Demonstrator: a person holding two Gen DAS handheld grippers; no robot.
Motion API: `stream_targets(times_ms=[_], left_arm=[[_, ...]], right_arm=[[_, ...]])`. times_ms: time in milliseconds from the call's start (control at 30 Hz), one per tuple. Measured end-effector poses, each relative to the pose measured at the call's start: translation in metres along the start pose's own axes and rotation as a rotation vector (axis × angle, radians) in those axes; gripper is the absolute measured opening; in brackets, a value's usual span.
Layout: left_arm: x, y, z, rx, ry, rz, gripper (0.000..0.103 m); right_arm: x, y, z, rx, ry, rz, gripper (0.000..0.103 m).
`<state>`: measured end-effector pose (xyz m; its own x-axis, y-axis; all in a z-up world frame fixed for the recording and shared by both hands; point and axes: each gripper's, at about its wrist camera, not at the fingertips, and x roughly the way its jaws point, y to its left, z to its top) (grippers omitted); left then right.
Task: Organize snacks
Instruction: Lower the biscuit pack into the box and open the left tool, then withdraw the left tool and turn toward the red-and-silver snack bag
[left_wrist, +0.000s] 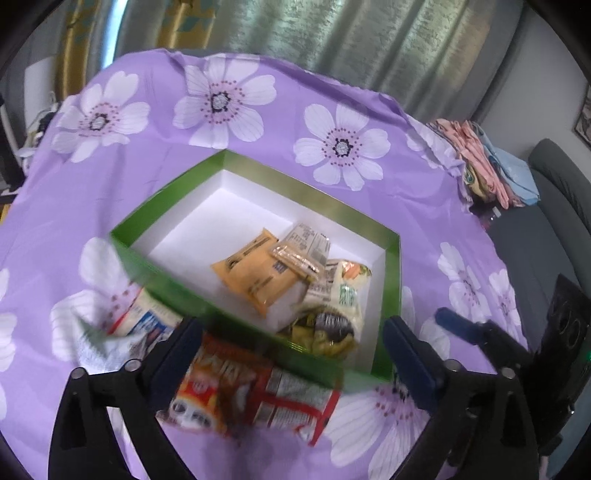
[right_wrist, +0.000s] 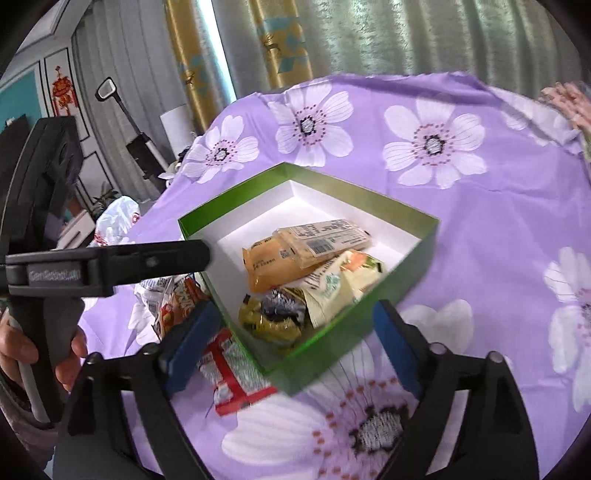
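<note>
A green box with a white inside (left_wrist: 391, 266) (right_wrist: 402, 254) sits on the purple flowered cloth. It holds several snack packs: an orange pack (left_wrist: 255, 271) (right_wrist: 273, 267), a clear bar wrapper (right_wrist: 325, 242), a cream pack (right_wrist: 332, 288) and a yellow-black pack (left_wrist: 325, 332) (right_wrist: 273, 317). A red-orange pack (left_wrist: 255, 398) (right_wrist: 236, 380) and a white-blue pack (left_wrist: 144, 317) lie outside the box's near-left wall. My left gripper (left_wrist: 291, 354) is open above the red-orange pack. My right gripper (right_wrist: 291, 347) is open over the box's near corner, empty.
The table cloth (left_wrist: 221, 166) hangs over all edges. Folded clothes (left_wrist: 487, 162) lie at the far right. The left gripper's body (right_wrist: 103, 266) and the hand holding it reach in from the left in the right wrist view. Curtains (right_wrist: 369, 37) hang behind.
</note>
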<state>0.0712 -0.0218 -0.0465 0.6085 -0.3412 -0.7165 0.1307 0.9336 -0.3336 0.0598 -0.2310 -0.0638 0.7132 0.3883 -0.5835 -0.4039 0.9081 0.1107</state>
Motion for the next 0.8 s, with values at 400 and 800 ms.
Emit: stream_targets(times_ms=[400,800], left_arm=[[-0.069,-0.002,-0.039,-0.028,-0.088,-0.015,0.101],[-0.102,-0.017,-0.062,0.001,-0.103,-0.011,0.101]], right_arm=[[-0.062,0.033,-0.011,-0.071,-0.045,-0.135,0.102],[-0.103,0.063,-0.021,-0.143,-0.113,-0.12,0.102]])
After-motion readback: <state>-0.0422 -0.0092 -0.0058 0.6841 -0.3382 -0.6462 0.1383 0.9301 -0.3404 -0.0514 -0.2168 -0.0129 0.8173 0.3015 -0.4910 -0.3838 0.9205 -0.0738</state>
